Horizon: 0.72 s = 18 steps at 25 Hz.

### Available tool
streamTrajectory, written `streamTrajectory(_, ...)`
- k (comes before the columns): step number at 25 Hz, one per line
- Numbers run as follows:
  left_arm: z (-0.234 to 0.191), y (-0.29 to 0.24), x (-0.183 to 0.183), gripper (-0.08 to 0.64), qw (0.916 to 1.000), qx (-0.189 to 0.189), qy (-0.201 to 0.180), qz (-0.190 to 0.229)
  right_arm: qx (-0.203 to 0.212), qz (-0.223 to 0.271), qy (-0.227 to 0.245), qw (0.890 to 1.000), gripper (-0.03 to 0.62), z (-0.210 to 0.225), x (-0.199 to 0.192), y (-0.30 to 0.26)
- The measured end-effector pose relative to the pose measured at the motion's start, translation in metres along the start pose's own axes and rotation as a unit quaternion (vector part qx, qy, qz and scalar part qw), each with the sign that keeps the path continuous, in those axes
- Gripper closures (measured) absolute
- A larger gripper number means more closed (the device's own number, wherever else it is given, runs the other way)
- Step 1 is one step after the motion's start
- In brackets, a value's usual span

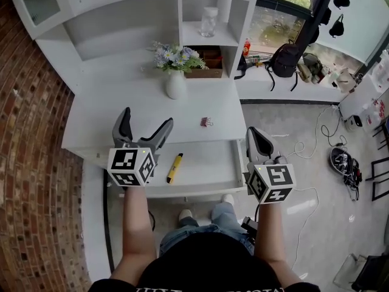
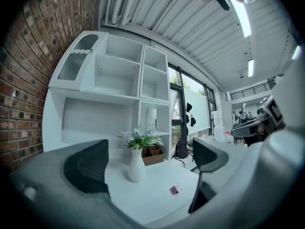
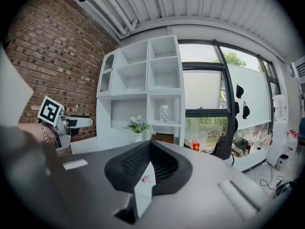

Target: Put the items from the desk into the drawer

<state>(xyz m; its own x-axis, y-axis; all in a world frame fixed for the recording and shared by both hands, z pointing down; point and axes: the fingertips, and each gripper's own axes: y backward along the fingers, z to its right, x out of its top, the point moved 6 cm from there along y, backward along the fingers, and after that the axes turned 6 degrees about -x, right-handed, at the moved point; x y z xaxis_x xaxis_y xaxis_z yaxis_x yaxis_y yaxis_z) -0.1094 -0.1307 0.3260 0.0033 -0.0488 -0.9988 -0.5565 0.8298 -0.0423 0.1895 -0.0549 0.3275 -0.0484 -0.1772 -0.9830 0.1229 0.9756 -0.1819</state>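
A small pink binder clip (image 1: pixel 206 122) (image 2: pixel 175 190) lies on the white desk (image 1: pixel 140 117), right of centre near its front edge. Below the desk the drawer (image 1: pixel 206 166) stands pulled out, with a yellow pen (image 1: pixel 174 168) lying inside it. My left gripper (image 1: pixel 146 119) (image 2: pixel 148 161) hovers open over the desk's front left, nothing between its pads, the clip ahead and to its right. My right gripper (image 1: pixel 256 136) (image 3: pixel 148 163) is shut and empty beside the drawer's right end.
A white vase of flowers (image 1: pixel 175 81) (image 2: pixel 137 168) stands mid-desk. Shelving rises behind with a glass jar (image 1: pixel 209 22) and a wooden box (image 1: pixel 206 64). A brick wall (image 1: pixel 30 132) bounds the left. A backpack (image 1: pixel 284 59) and cables lie to the right.
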Motion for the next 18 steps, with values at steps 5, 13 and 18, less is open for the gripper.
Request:
streamTrajectory(5, 0.027, -0.028, 0.002, -0.011, 0.9996, 0.019, -0.018, 0.006, 0.015, 0.001, 0.003, 1.0, 0.583, 0.039, 0.006, -0.017)
streamTrajectory(13, 0.069, -0.085, -0.025, -0.011, 0.9991, 0.026, -0.027, -0.022, 0.033, -0.021, 0.003, 0.999, 0.583, 0.099, -0.007, -0.042)
streamTrajectory(18, 0.091, -0.12, -0.058, 0.01, 0.9967, 0.021, -0.033, -0.071, 0.04, -0.04, -0.005, 0.998, 0.583, 0.128, -0.022, -0.056)
